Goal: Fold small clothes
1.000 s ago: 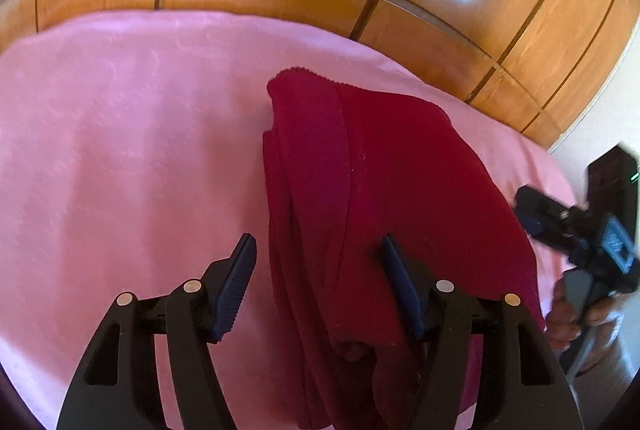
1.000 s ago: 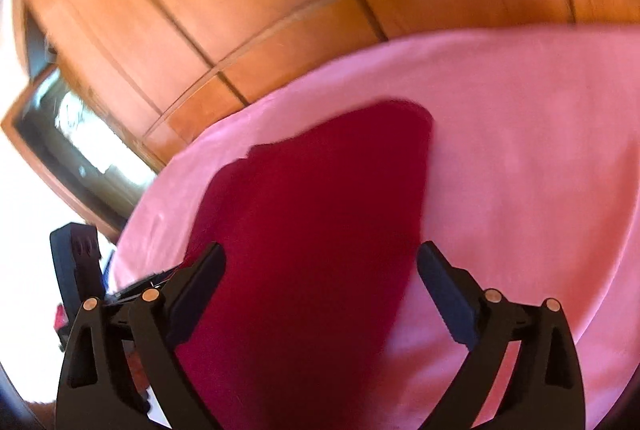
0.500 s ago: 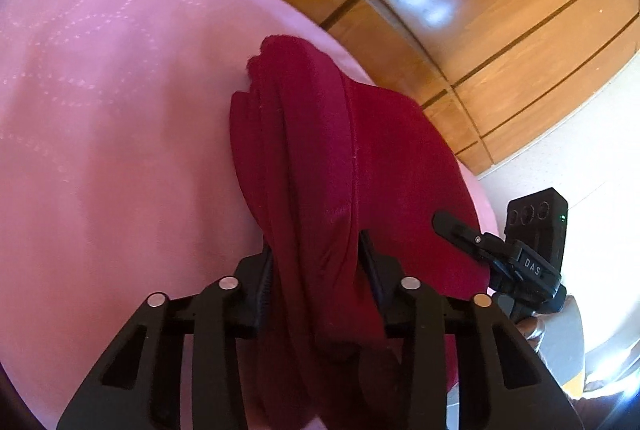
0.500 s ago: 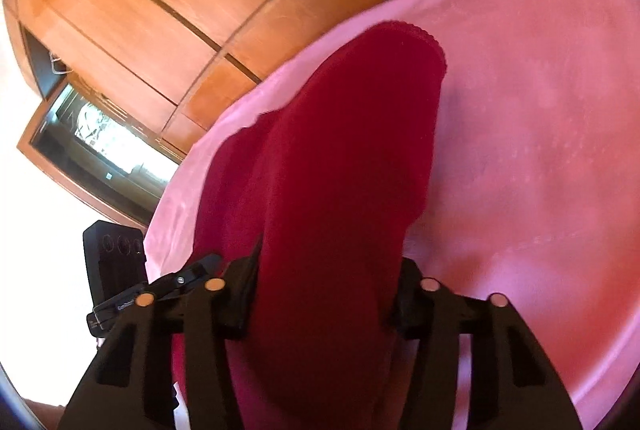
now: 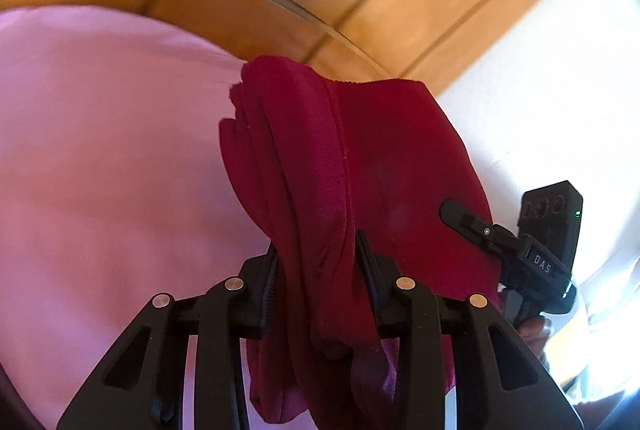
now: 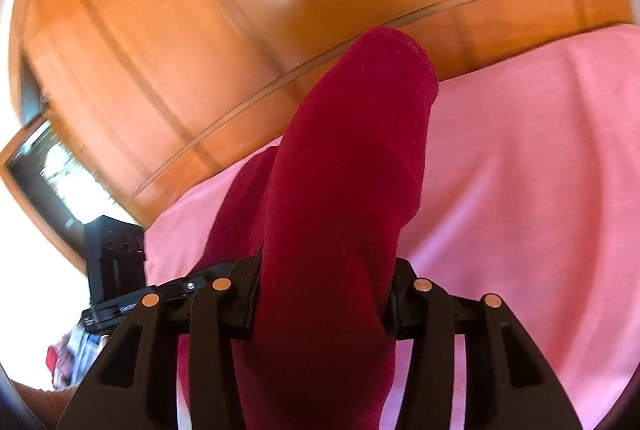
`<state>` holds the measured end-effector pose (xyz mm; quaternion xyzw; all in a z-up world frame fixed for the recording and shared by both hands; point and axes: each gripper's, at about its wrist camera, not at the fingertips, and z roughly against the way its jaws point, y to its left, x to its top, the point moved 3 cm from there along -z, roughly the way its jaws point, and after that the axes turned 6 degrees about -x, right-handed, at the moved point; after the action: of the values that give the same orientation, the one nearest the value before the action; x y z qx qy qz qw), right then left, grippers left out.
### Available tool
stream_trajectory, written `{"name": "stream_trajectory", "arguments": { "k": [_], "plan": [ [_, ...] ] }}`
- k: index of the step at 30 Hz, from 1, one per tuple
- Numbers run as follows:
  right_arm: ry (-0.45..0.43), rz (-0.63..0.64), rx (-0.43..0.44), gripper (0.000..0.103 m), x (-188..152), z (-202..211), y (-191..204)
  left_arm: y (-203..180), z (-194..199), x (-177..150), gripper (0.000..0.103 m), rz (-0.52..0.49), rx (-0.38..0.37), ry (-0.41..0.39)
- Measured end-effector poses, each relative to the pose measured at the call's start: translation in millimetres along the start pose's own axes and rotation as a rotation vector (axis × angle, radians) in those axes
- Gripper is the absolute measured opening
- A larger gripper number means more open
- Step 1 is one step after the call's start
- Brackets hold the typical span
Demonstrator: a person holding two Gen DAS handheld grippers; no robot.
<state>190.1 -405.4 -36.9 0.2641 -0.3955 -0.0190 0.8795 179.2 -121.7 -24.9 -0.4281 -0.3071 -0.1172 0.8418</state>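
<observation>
Left gripper (image 5: 316,262) and right gripper (image 6: 324,270) both clamped on dark red garment (image 5: 360,158), bunched above pink bedspread (image 5: 100,170). Glossy wooden panelling (image 6: 240,30) at far side, white wall (image 5: 540,70) to the right.

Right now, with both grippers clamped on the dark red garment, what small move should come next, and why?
Probably carry it forward and lay the far edge down. The left gripper and right gripper each pinch a bunched end of the dark red knit garment, which looks lifted off the pink cloth-covered surface, so the fold seems unfinished.
</observation>
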Motion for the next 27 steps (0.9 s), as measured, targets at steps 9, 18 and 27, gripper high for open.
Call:
{"name": "stream_trajectory", "arguments": {
  "k": [9, 18, 27],
  "plan": [
    [0.022, -0.111, -0.261, 0.075, -21, -20, -95, -33, -113, 0, 0.05, -0.247, 0.286, 0.163],
    [-0.104, 0.08, -0.329, 0.05, -35, 36, -41, -50, -88, -7, 0.051, -0.276, 0.398, 0.066],
    [-0.015, 0.23, -0.463, 0.045, -93, -11, -17, -28, -82, -19, 0.063, -0.215, 0.435, 0.064]
  ]
}}
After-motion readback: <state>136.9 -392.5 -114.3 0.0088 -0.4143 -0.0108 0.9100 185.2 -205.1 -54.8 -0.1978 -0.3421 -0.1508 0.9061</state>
